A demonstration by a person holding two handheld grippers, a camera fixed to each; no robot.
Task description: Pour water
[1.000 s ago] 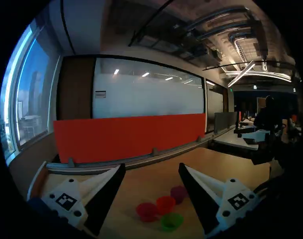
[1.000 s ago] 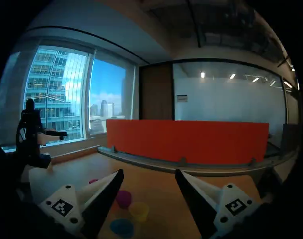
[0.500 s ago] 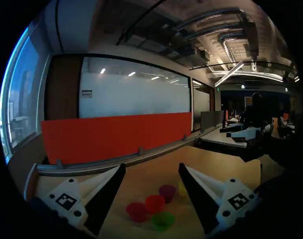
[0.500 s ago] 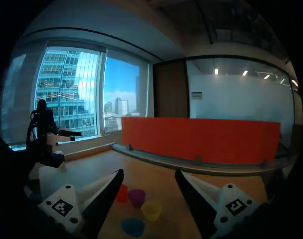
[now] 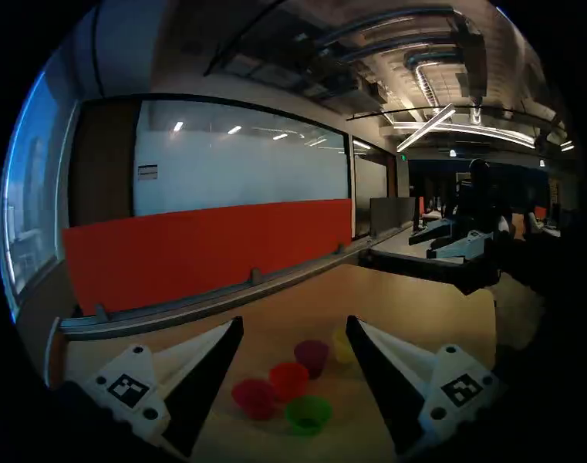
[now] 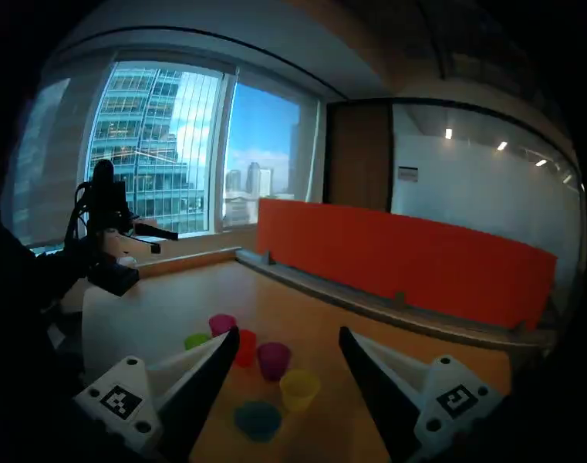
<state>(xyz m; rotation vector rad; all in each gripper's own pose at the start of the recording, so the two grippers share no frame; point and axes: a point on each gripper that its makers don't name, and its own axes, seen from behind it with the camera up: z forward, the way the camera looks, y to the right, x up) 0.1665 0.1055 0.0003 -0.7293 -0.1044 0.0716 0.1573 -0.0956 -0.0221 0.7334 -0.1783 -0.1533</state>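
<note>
Several small coloured cups stand in a cluster on the wooden table [image 5: 416, 309]. In the left gripper view a red cup [image 5: 288, 380], a purple cup [image 5: 312, 356], a green cup [image 5: 308, 413] and a yellow cup [image 5: 341, 346] lie just beyond my left gripper [image 5: 291, 320], which is open and empty. The right gripper view has the purple cup [image 6: 273, 359], the yellow cup [image 6: 299, 389] and a blue cup [image 6: 258, 420] between the fingers of my right gripper [image 6: 287, 332], also open and empty. Both grippers hover above the table, short of the cups.
An orange partition [image 5: 208, 247] on a metal rail borders the table's far side. Large windows [image 6: 154, 147] stand to one side. My right gripper [image 5: 421, 247] appears far right in the left gripper view, my left gripper [image 6: 143, 258] far left in the right gripper view, on dark sleeves.
The left gripper has turned right, bringing the right gripper closer into its view. The right gripper has turned left and tipped down, so more cups show and sit nearer its fingers.
</note>
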